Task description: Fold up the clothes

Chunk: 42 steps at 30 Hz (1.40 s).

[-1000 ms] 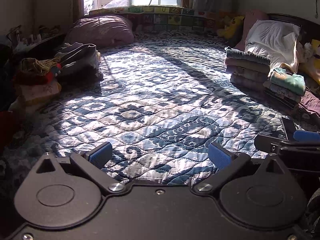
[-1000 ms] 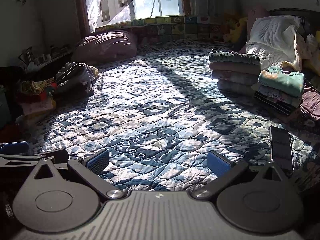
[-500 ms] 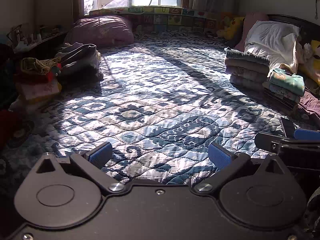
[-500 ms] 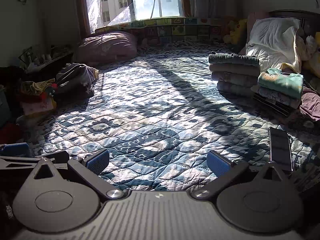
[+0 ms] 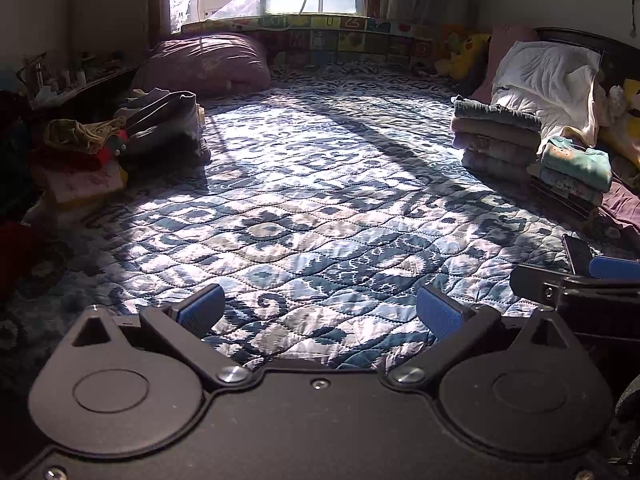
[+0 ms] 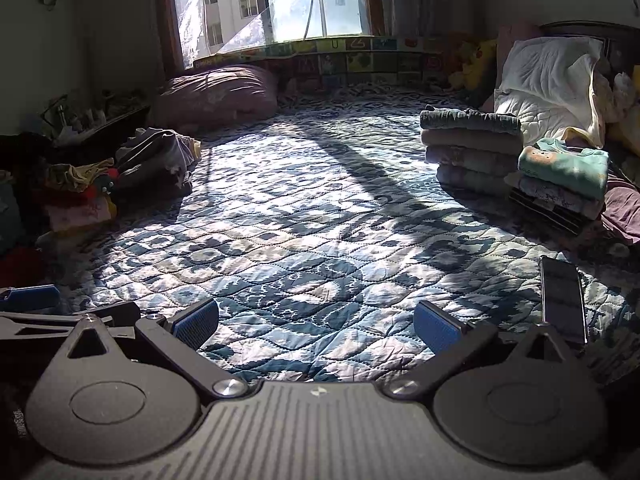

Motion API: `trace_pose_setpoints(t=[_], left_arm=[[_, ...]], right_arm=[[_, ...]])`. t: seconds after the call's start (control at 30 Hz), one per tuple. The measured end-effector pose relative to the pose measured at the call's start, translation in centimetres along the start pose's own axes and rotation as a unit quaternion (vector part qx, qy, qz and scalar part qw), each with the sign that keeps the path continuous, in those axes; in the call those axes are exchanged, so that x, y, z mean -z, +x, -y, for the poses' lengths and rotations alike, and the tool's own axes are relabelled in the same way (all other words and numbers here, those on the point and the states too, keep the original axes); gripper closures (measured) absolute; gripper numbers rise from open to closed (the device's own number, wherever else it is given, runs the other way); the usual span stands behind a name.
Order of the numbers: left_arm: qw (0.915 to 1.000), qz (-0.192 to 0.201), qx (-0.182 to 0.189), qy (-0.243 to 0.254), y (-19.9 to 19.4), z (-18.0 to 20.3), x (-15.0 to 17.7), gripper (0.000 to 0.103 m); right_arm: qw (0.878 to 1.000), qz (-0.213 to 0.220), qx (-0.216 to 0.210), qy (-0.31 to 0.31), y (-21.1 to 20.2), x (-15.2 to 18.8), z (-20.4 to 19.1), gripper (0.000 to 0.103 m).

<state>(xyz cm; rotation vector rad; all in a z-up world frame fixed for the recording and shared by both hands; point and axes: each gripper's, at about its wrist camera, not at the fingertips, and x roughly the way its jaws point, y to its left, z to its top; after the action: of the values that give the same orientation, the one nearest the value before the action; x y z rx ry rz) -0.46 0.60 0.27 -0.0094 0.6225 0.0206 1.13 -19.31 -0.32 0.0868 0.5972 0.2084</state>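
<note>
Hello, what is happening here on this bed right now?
A person holds two grippers over the blue quilt. The left gripper and the right gripper are both open and hold nothing. Folded clothes are stacked on the right side; an unfolded pile waits on the left. A phone lies near the right gripper. No garment is spread out between them at this moment.

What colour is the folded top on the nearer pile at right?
Mint green with a small print, the folded top shows best in the right wrist view.

Two folded stacks [image 6: 472,148] [image 6: 560,184] at 2 o'clock; one unfolded heap [image 6: 120,176] at 10 o'clock; one phone [image 6: 562,300] at 4 o'clock.
</note>
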Motion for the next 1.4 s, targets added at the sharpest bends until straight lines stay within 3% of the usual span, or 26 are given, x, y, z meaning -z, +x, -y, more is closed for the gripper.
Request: trace_pose_setpoints(t=[0.77,0.93,1.07,1.17,1.27,1.4], left_arm=[[0.9999,-0.008,-0.009,-0.007,1.0,-0.9,0.4,0.000],[0.9994,-0.012,-0.010,-0.031,2.4,-3.1,0.9,0.000],[0.9985,-0.016,-0.011,-0.051,3.4,-4.9,1.3,0.000],[0.9958,-0.019,-0.024,-0.086,4.4,-8.5,1.8,0.000],[0.9912,0.002,-0.048,-0.123,5.2,-13.2,2.9,0.000],[0.9783,-0.005,-0.103,-0.180,6.1,-20.8,4.2,0.000]], right_arm=[[1.000,-0.008,-0.005,0.001,1.0,0.4,-0.3,0.000],[0.999,-0.013,-0.041,0.011,2.3,0.6,-0.4,0.000],[0.998,-0.009,-0.055,-0.021,4.2,0.8,-1.8,0.000],[0.996,-0.012,-0.078,-0.042,6.0,0.5,-3.2,0.000],[0.993,-0.007,-0.092,-0.067,8.0,-0.1,-5.1,0.000],[0.988,-0.007,-0.123,-0.092,10.8,-1.1,-7.9,0.000]])
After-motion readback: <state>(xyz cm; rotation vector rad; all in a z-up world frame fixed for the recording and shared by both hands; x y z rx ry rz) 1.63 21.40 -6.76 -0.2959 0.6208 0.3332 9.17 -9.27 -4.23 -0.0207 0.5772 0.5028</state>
